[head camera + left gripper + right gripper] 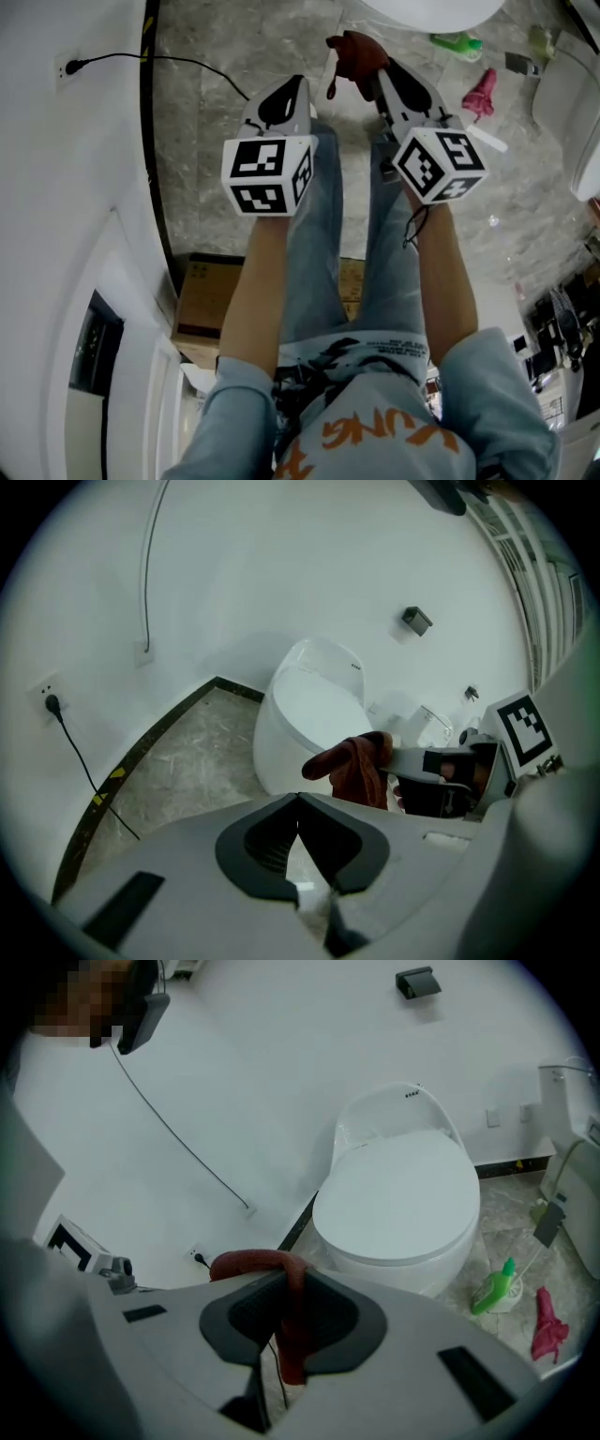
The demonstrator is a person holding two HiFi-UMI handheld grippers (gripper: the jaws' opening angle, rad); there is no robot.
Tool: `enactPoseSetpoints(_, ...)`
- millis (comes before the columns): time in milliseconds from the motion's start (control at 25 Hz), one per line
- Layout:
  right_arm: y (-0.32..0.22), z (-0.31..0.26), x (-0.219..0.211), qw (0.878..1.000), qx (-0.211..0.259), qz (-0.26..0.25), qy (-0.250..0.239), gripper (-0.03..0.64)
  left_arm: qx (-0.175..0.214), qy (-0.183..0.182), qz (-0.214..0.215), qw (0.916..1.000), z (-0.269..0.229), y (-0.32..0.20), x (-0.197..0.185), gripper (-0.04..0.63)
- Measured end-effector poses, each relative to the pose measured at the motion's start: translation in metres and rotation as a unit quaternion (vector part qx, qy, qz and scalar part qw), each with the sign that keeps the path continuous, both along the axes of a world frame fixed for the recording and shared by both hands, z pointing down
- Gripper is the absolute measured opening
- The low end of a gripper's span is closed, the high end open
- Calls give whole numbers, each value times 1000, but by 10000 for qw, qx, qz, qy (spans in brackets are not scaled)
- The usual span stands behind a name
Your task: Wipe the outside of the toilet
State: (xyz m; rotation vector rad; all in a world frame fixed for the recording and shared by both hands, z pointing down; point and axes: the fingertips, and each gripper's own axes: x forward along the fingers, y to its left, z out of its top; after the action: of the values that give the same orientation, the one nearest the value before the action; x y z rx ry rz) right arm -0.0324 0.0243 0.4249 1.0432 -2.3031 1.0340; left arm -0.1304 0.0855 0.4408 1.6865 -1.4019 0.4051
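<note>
A white toilet point(403, 1194) with its lid down stands against the wall, ahead of both grippers; its front rim point(431, 11) shows at the top of the head view. My right gripper point(382, 77) is shut on a dark red cloth point(356, 54), which hangs from its jaws point(286, 1321) and shows in the left gripper view too point(354, 766). My left gripper point(281, 101) is held beside it, shut and empty point(298, 841). Both are in the air, short of the toilet.
A green spray bottle point(495, 1288) and a pink cloth point(546, 1324) lie on the marble floor right of the toilet. A black cable point(150, 58) runs from a wall socket point(52, 705). A cardboard box point(211, 295) sits behind the person's legs.
</note>
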Motion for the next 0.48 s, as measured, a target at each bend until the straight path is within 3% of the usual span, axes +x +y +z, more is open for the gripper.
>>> enactPoseSetpoints(200, -14, 35, -21, 9991, -98, 409, -98, 54, -171, 4, -109, 9998, 35, 6, -22, -6)
enactPoseSetpoints(480, -25, 80, -33, 9959, -354, 824, -80, 54, -332, 81, 39, 9994, 65, 11, -23, -6)
